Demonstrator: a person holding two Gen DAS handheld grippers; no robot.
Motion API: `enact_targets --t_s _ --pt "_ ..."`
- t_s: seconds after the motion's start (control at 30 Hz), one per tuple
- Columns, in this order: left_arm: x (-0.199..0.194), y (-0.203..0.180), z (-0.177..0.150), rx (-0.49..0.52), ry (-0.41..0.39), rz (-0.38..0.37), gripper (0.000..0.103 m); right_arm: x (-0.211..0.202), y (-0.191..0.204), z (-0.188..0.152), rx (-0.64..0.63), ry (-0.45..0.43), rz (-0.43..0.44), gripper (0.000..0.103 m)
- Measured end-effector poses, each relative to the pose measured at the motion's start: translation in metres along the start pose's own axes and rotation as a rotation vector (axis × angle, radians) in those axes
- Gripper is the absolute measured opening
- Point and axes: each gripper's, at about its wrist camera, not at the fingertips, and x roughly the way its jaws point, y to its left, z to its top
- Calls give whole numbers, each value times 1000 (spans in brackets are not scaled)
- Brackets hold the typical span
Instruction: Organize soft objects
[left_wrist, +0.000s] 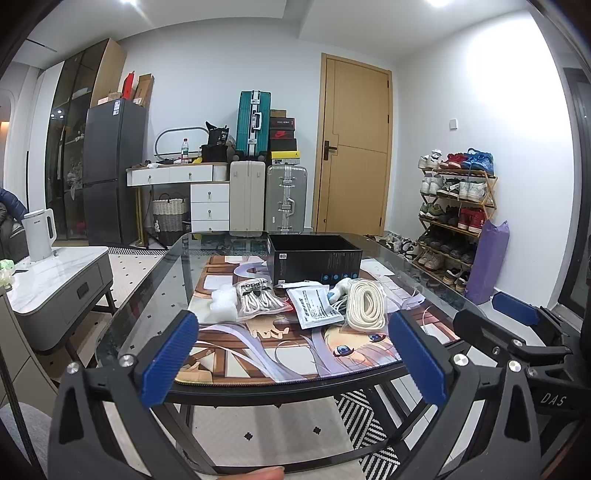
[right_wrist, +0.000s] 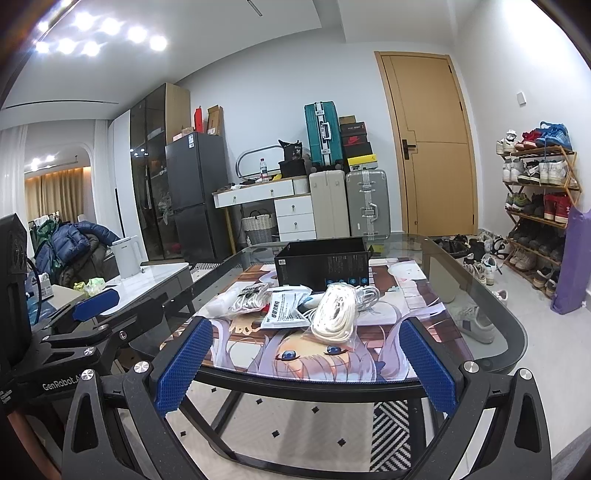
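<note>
Both tools are held short of the glass counter (left_wrist: 155, 291), tilted slightly downward. The left tool (left_wrist: 293, 350) is spread fully open, and nothing is held between its blue pads (left_wrist: 170, 358). The right tool (right_wrist: 304, 360) is likewise wide open and empty; it is also seen at the right edge of the left view.

The soft things are gathered on a printed mat (left_wrist: 258, 354) in the middle of the counter, just in front of an open black box (left_wrist: 314, 258). From left to right in the left view are seen a white foam piece (left_wrist: 222, 301), a bag of laces (left_wrist: 260, 299), a flat white packet (left_wrist: 314, 306) and a bagged coil of cream rope (left_wrist: 365, 304). The packet is touched by the laces bag and the rope bag. Behind the rope, a white cable (right_wrist: 365, 293) is partly hidden.
</note>
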Motion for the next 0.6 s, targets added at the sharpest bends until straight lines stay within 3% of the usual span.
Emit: enact_targets --t_s 0.6 --pt "-1 -2 -1 3 -3 1 103 0 1 0 -5 -1 -2 103"
